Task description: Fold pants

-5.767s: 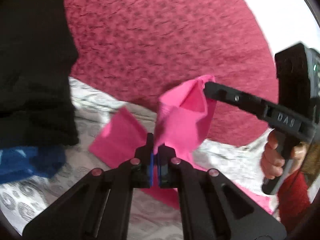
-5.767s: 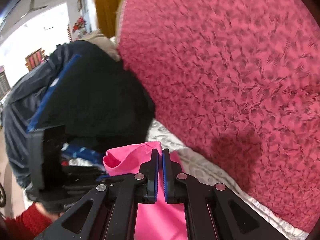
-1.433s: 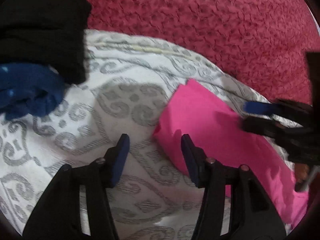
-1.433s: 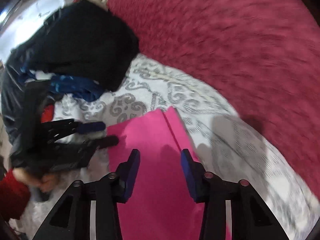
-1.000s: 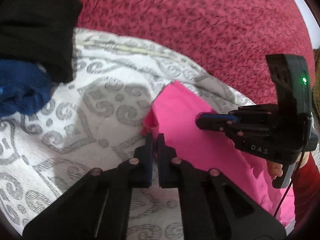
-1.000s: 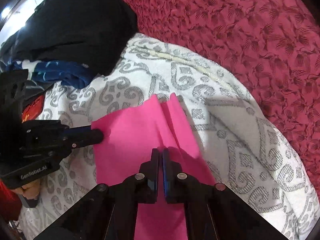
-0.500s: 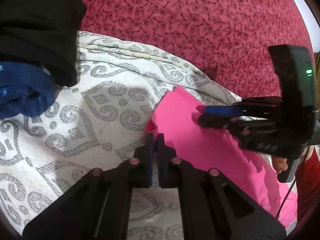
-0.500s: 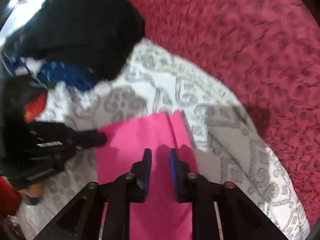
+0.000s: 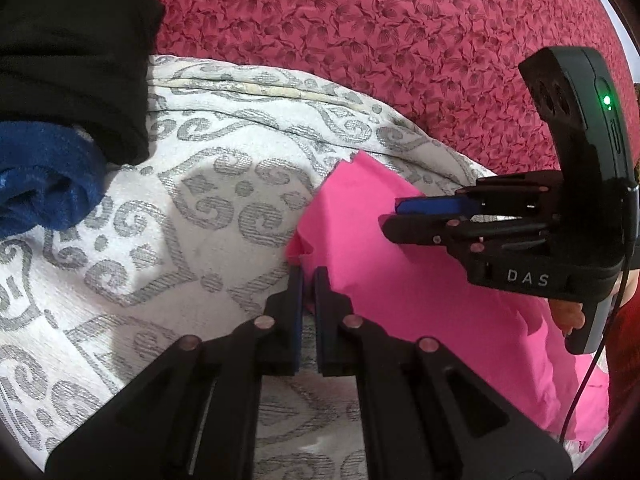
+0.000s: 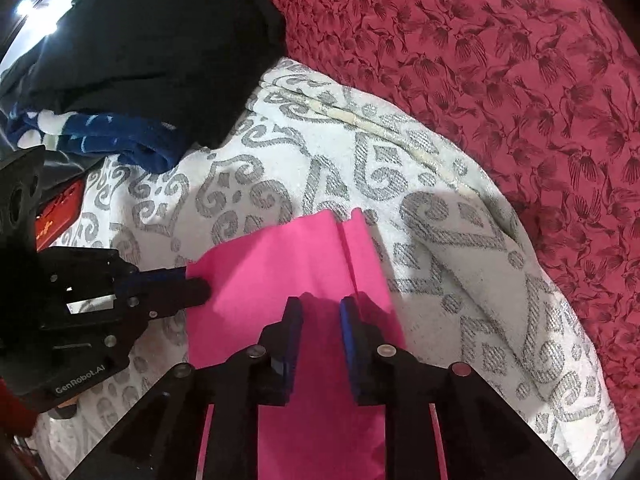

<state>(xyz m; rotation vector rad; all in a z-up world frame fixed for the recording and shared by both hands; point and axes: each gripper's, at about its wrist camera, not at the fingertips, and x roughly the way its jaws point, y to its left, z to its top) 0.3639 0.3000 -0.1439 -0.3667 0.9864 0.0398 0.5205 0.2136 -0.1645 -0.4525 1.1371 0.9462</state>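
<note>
Pink pants (image 10: 288,280) lay folded on the white cloth (image 10: 280,168).
Left gripper (image 9: 307,276) pinched their corner; right gripper (image 10: 320,312) stood narrowly open above them.

The working surface is covered by a white cloth (image 10: 460,240) woven with grey scroll and diamond motifs, and its far hem is seen as a cream piped edge. Behind it, the far and right parts of both views are filled by a crimson fabric (image 9: 400,40) printed with darker bird-like figures. A heap of black cloth (image 10: 160,40) is piled at the upper left over a blue towel (image 9: 44,176), and bright light is admitted at the top left corner of the right wrist view.
</note>
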